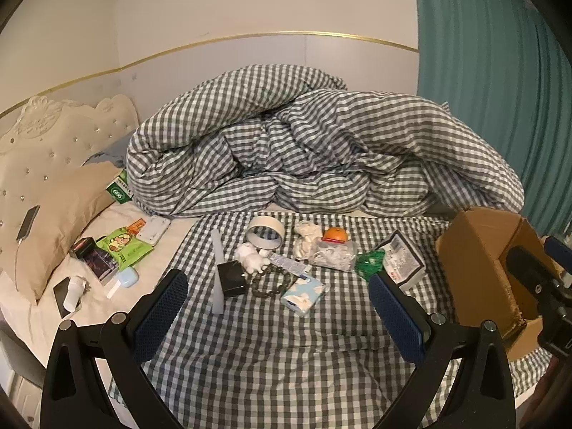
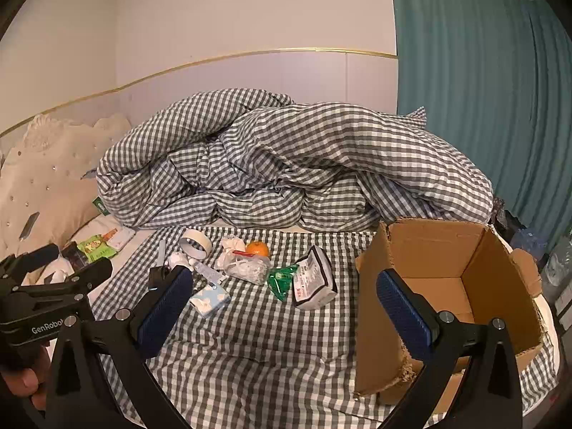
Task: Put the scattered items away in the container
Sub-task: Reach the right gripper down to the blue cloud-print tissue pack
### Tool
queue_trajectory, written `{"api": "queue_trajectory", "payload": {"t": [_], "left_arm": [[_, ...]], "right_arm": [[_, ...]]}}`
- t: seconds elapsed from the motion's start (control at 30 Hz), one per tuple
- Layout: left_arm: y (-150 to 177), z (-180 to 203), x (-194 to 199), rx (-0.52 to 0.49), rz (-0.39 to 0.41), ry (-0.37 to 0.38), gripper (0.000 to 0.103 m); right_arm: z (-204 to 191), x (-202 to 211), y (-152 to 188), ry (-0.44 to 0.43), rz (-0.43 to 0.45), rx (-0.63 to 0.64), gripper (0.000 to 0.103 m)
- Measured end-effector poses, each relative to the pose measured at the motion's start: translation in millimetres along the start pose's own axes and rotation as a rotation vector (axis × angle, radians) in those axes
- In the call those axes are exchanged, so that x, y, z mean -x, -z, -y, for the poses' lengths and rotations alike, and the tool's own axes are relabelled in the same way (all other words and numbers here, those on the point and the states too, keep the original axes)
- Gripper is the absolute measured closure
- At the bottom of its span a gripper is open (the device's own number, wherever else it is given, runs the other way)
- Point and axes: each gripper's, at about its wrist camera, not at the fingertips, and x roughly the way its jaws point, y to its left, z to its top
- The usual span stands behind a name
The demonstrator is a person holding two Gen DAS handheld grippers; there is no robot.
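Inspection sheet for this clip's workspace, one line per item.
Surface: grey-and-white checked bedsheet, flat.
Job's things: open brown cardboard box, nothing seen inside; orange fruit, white tape roll, blue cloud-print tissue pack lie scattered on the sheet.
Clutter: bunched checked duvet; green snack packet beside beige pillow.
Grippers: left hand-held gripper and right hand-held gripper open, holding nothing.
Cables: nothing seen.
Surroundings: teal curtain.

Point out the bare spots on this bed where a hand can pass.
Free: the checked sheet between the open left gripper and the tissue pack; also between that pack and the box. Crowded: around the tape roll, orange and pillow.
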Motion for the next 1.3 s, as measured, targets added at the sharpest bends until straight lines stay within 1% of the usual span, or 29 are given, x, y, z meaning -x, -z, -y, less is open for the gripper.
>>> {"api": "queue_trajectory", "payload": {"t": [0.17, 0.3, 0.43, 0.67, 0.77, 0.87, 0.93, 1.03, 1.13, 1.3], "left_arm": [[1.3, -11.7, -13.2, 0.026, -0.03, -0.008, 0.0], [7.1, -16.8, -26.8, 0.028, -0.054, -0.018, 0.0], [16.4, -26.8, -44.1, 0.028, -0.076, -0.024, 0.0], [29.9, -51.8, -87.1, 0.054, -0.118, -0.036, 0.0], [37.6, -61.5, -110.6, 0.05, -0.138, -0.052, 0.0], [45.7, -71.0, -129.8, 0.053, -0.152, -0.066, 0.0], [50.6, -78.0, -143.2, 0.057, -0.171, -0.082, 0.0], [56.5, -88.9, -164.0, 0.068, -0.194, -0.087, 0.0], [57.6, -93.2, -183.2, 0.068, -0.211, -0.089, 0.0], [52.4, -89.4, -214.7, 0.051, -0.212, -0.097, 0.0]], "right_arm": [[-6.0, -11.7, -0.3, 0.003, -0.006, 0.017, 0.0], [-11.5, -24.1, 1.0, 0.008, -0.009, 0.028, 0.0], [-20.3, -41.7, 4.8, -0.012, -0.026, 0.054, 0.0], [-35.5, -80.9, 13.4, -0.062, -0.081, 0.095, 0.0], [-39.8, -96.0, 17.0, -0.065, -0.098, 0.116, 0.0], [-41.8, -111.6, 22.1, -0.05, -0.112, 0.131, 0.0], [-42.6, -125.0, 26.2, -0.055, -0.133, 0.14, 0.0], [-43.4, -143.5, 30.5, -0.065, -0.154, 0.148, 0.0], [-45.7, -160.9, 34.8, -0.091, -0.174, 0.141, 0.0], [-55.0, -188.5, 39.6, -0.107, -0.208, 0.155, 0.0]]}}
